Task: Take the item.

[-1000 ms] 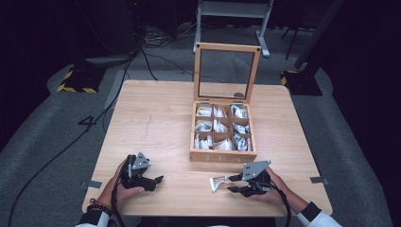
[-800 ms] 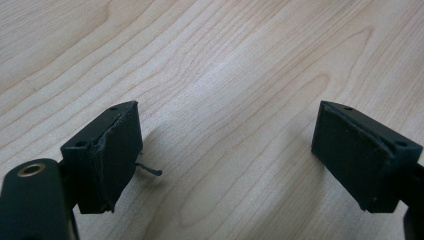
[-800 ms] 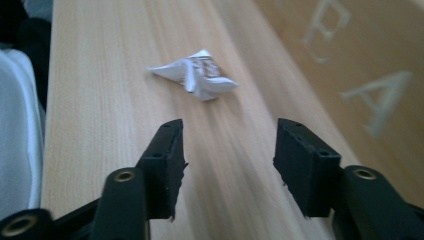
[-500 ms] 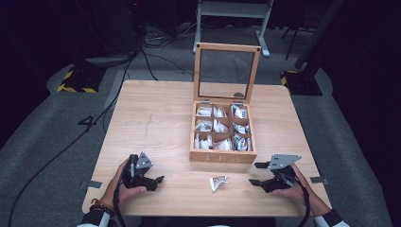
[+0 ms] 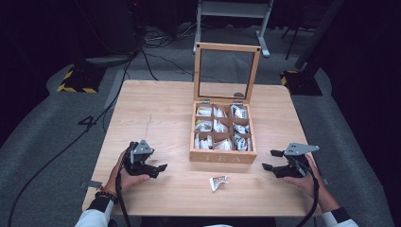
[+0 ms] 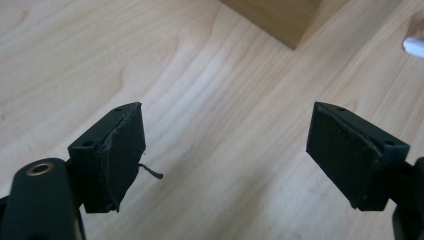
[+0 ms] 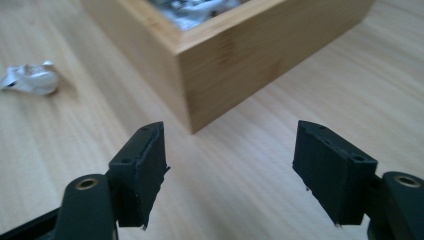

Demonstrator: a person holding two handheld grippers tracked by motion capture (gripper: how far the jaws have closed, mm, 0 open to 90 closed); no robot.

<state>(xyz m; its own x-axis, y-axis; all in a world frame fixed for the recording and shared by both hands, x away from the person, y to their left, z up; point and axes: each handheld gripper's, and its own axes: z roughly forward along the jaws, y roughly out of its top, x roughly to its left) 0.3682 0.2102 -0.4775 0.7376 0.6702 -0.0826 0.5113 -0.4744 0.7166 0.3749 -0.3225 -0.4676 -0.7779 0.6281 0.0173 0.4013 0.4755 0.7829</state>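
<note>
A crumpled white tea packet (image 5: 218, 182) lies alone on the table in front of the wooden tea box (image 5: 222, 156). My right gripper (image 5: 268, 160) hovers to the right of the box's front corner, pointing left. Its jaws have just been opening and stand open with nothing between them. The right gripper view looks past the open right gripper (image 7: 229, 130) at the box corner (image 7: 235, 55) and the packet (image 7: 30, 80) far left. My left gripper (image 5: 160, 169) is left of the packet, open and empty after closing slightly. Bare wood lies between the left gripper's (image 6: 225, 115) pads.
The box's glass-paned lid (image 5: 226, 71) stands upright at its back, and its compartments hold several tea packets (image 5: 220, 126). The table's front edge (image 5: 203, 213) runs just below both hands. A box corner (image 6: 280, 17) and a white scrap (image 6: 414, 46) sit at the top of the left gripper view.
The right gripper let go of the packet, opened wide and drew away to the right, leaving the packet on the table. The left gripper lifted and shifted a little.
</note>
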